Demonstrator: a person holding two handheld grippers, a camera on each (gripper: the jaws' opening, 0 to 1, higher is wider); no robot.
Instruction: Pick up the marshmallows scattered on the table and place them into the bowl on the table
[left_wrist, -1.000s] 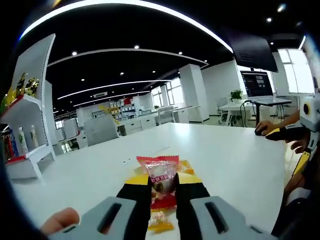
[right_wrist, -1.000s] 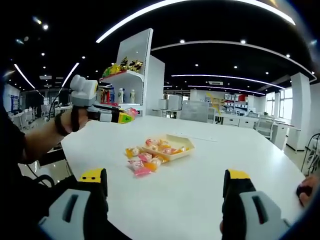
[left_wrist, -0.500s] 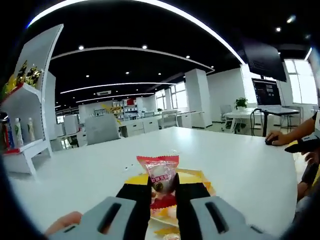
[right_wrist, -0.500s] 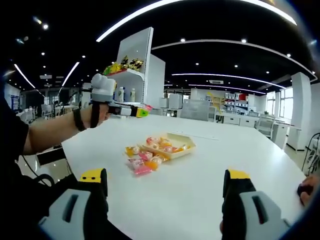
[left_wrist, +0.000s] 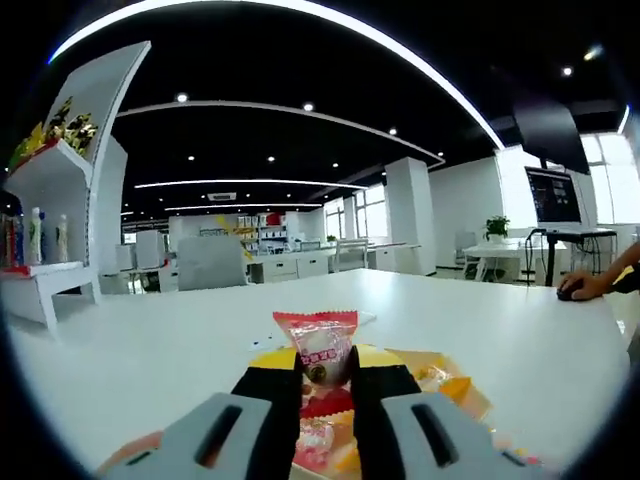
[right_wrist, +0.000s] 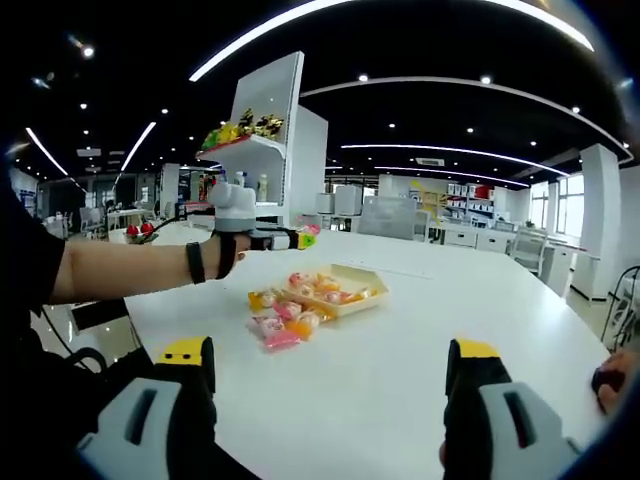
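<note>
Left gripper view: the left gripper, at lower centre, is clamped on one wrapped marshmallow above the yellow bowl, which already holds several sweets.

Right gripper view: the right gripper waits wide open and empty at the bottom. At centre, about four wrapped pieces lie on the white table beside the bowl; judging by these, the job looks roughly half done.
</note>
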